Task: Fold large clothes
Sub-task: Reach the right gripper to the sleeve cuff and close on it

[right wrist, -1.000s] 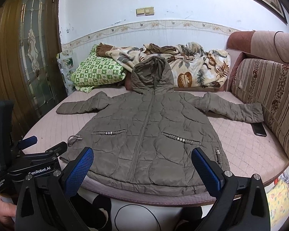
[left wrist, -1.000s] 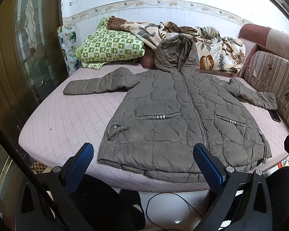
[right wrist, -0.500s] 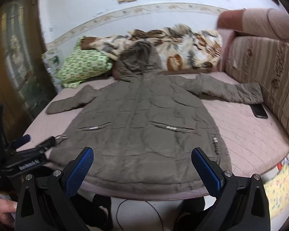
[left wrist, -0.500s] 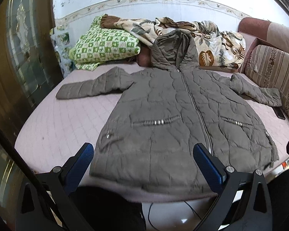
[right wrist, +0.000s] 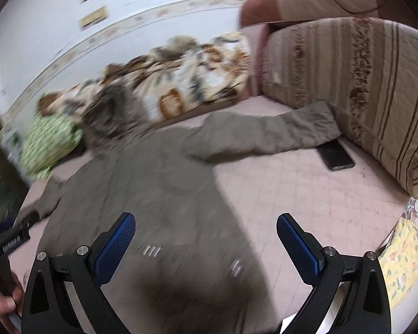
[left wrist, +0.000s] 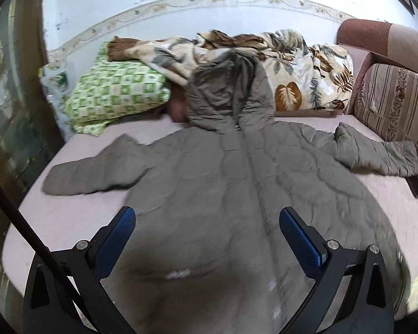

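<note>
A grey-brown hooded puffer coat [left wrist: 223, 183] lies front-up and spread flat on the pink quilted mattress [left wrist: 78, 211], its hood [left wrist: 223, 97] at 12 o'clock propped against a leaf-print blanket [left wrist: 306, 64]. One sleeve reaches toward 9 o'clock, the other toward 3 o'clock, ending beside a striped sofa cushion [right wrist: 362, 89]. A dark phone [right wrist: 335, 154] lies on the mattress just beside that cuff. A green checked pillow [left wrist: 117, 94] sits at 10 o'clock.

The left gripper [left wrist: 207, 233] hangs over the coat's lower body with its blue-padded fingers spread wide and nothing between them. The right gripper [right wrist: 206, 238] is likewise wide apart and empty, above the coat's edge toward 3 o'clock and bare mattress.

The coat's hem is cut off at 6 o'clock in both views and sits in shadow. Both pictures are motion-blurred, so the pocket trims show only as pale streaks. In the right wrist view a hand [right wrist: 2, 303] at 8 o'clock is mostly cropped.
</note>
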`<state>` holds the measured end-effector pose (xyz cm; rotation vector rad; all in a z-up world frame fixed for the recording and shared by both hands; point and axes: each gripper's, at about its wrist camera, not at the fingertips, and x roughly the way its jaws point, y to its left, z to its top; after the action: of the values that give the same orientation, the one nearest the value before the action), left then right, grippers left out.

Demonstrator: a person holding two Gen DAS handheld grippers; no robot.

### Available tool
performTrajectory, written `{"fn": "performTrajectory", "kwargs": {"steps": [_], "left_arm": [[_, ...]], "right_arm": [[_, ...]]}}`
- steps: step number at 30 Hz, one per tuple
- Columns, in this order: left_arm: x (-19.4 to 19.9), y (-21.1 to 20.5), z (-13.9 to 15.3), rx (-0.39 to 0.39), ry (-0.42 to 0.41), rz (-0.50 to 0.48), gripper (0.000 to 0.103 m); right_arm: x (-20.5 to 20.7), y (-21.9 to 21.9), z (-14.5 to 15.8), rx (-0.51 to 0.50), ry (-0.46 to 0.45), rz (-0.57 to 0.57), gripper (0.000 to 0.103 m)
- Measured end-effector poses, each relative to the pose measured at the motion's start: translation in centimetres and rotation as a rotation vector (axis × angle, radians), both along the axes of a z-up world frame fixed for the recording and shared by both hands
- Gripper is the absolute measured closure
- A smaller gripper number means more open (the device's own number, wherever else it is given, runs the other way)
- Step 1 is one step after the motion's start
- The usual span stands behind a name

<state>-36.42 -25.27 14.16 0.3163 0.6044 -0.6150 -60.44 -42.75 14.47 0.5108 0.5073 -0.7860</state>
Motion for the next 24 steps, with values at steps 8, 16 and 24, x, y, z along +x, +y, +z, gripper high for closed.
{"fn": "performTrajectory", "kwargs": {"steps": [8,16,24], "left_arm": [[1.7,-4.5,-5.6,0.031,-0.044,-0.043,0.0],[5.9,-3.9,-7.0,-0.021,0.083,-0.008,0.0],[7.4,-4.6,-7.9,-0.02,0.135,-0.008,0.0]], "right_arm": [[-2.8,-17.9,-2.4,0.145,-0.145,-0.212,0.001],[-9.7,-30.3,-7.9,0.306,-0.23,-0.475,0.022],[-9.1,-34.9,-11.0,0.351,-0.193,-0.527,0.031]]}}
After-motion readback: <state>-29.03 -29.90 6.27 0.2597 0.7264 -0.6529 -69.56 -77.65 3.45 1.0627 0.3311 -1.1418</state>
